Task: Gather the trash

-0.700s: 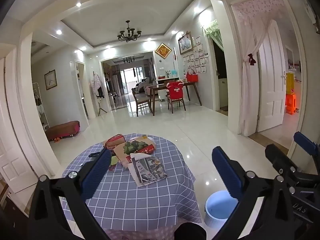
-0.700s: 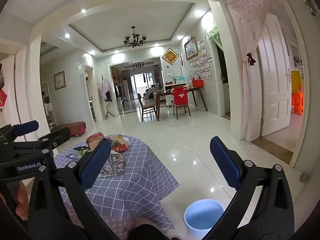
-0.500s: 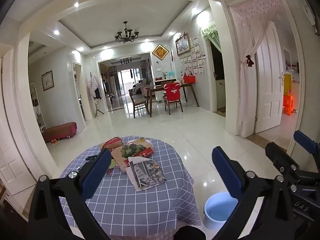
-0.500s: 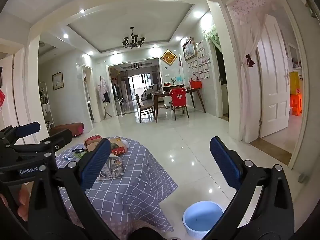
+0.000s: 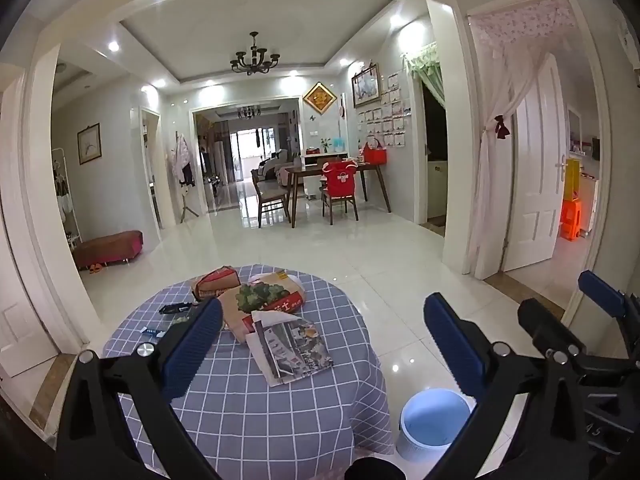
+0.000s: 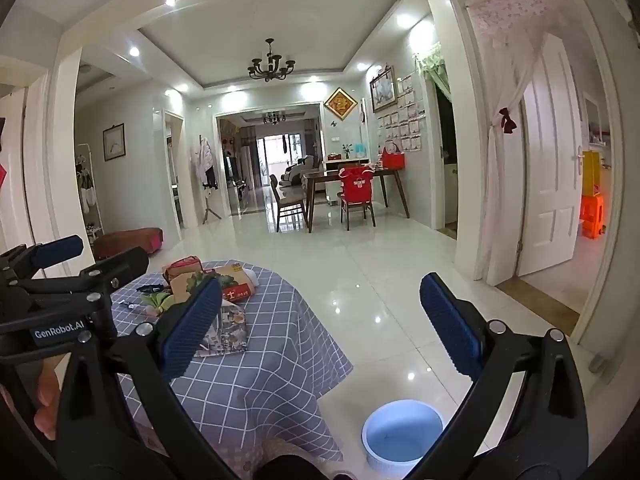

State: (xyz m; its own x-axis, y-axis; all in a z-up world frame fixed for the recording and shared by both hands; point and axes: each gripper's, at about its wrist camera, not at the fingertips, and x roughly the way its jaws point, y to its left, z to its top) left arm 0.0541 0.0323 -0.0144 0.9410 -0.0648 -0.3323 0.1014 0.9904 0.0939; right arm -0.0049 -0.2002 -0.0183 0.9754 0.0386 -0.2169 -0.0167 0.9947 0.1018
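The trash, a heap of wrappers, a printed bag and a folded newspaper, lies on the round checked counter, with the blue bin on the floor just beside it. We judge this the approach, nothing picked yet. Our left gripper and right gripper both hang wide, holding nothing. Next we need to reach down to the newspaper. Since half a second ago the left view has lifted slightly.
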